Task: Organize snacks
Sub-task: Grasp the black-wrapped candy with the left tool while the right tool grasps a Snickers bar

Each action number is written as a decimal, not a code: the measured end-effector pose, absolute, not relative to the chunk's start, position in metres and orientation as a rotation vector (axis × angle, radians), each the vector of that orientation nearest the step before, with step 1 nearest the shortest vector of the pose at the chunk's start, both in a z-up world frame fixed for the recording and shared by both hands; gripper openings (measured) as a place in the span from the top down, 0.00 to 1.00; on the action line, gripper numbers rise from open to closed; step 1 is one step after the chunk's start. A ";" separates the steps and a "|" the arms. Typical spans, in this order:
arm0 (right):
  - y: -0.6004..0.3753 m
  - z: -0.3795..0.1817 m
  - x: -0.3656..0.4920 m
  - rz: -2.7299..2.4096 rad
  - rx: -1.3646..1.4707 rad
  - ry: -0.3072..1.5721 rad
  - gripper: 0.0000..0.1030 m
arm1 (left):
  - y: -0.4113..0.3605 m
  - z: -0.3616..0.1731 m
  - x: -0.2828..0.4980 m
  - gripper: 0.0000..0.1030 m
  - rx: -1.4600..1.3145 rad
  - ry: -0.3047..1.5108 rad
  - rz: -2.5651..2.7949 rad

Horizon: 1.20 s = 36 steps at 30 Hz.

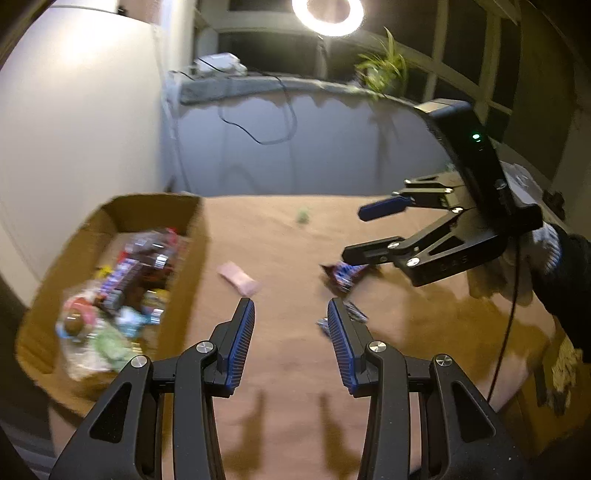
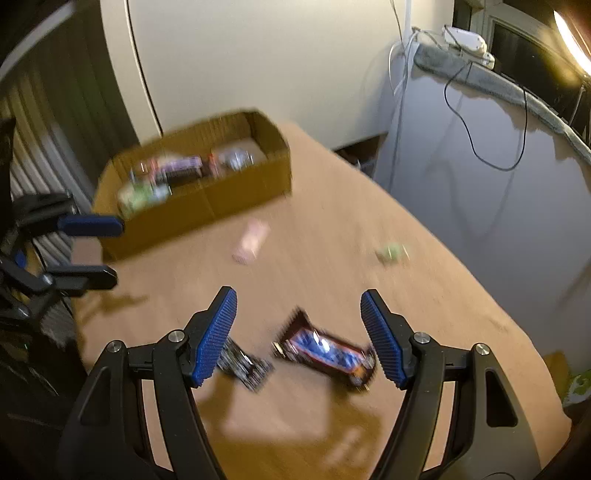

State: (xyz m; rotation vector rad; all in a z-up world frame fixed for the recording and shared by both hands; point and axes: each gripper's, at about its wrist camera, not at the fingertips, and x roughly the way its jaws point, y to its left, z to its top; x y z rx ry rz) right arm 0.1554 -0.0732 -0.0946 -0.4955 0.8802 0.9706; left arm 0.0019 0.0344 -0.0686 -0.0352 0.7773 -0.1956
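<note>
A cardboard box (image 1: 192,236) holding several snack packets sits at the table's left; it also shows in the right wrist view (image 2: 207,199). My left gripper (image 1: 291,314) is open and empty above the table. My right gripper (image 2: 298,312) is open and empty, hovering over a dark blue snack bar (image 2: 325,352); a small dark packet (image 2: 245,365) lies beside its left finger. In the left wrist view the right gripper (image 1: 354,230) is above that bar (image 1: 343,275). A pink packet (image 1: 238,277) and a small green packet (image 1: 303,215) lie loose on the table.
The brown table (image 1: 295,369) ends at a grey wall with a dangling black cable (image 1: 258,125). A ring light (image 1: 328,14) and a plant (image 1: 384,70) stand behind. The pink packet (image 2: 251,240) and green packet (image 2: 391,253) lie mid-table.
</note>
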 end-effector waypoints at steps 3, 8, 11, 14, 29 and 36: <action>-0.082 -0.108 0.153 0.966 -0.580 0.866 0.30 | 0.018 -0.079 0.008 0.61 -0.009 0.821 -0.246; -0.088 -0.119 0.155 0.976 -0.646 0.850 0.30 | -0.010 -0.093 0.019 0.61 0.077 0.860 -0.307; -0.088 -0.124 0.158 1.007 -0.658 0.846 0.30 | -0.018 -0.099 0.028 0.61 0.126 0.870 -0.313; -0.085 -0.128 0.159 1.063 -0.663 0.845 0.30 | -0.022 -0.105 0.034 0.61 0.149 0.884 -0.319; -0.076 -0.149 0.168 1.131 -0.607 0.900 0.37 | -0.032 -0.132 0.053 0.65 0.226 0.929 -0.347; -0.089 -0.146 0.170 1.109 -0.578 0.929 0.49 | -0.038 -0.133 0.051 0.77 0.227 0.921 -0.355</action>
